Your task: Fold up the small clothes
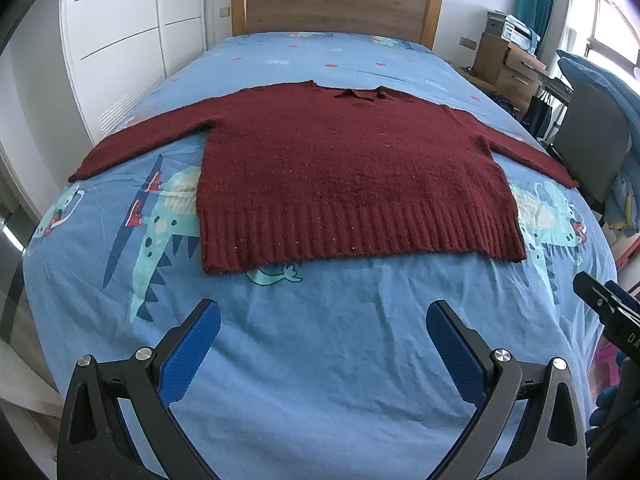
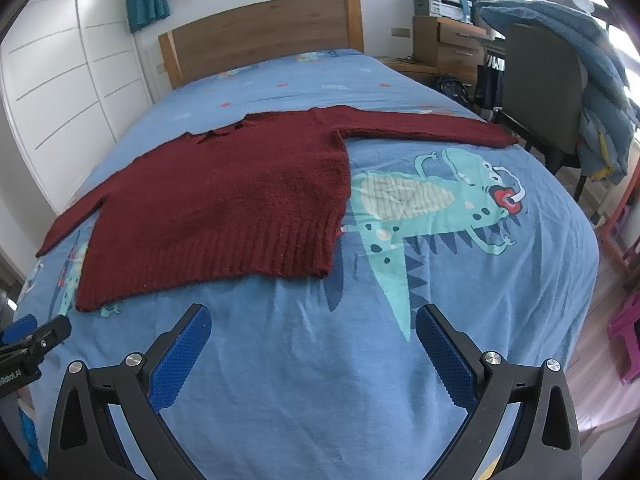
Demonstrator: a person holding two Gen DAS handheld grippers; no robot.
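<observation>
A dark red knitted sweater (image 1: 344, 168) lies flat on the bed, face down or up I cannot tell, both sleeves spread out sideways and the ribbed hem nearest me. It also shows in the right wrist view (image 2: 224, 200). My left gripper (image 1: 323, 316) is open and empty, hovering over bare sheet short of the hem. My right gripper (image 2: 312, 320) is open and empty, near the hem's right corner. Each gripper's edge shows in the other's view.
The bed has a blue dinosaur-print sheet (image 1: 340, 360) and a wooden headboard (image 1: 336, 4). White wardrobe doors (image 1: 120, 40) stand to the left. A chair draped with a blue blanket (image 2: 552, 80) and a wooden drawer unit (image 2: 444, 44) stand to the right.
</observation>
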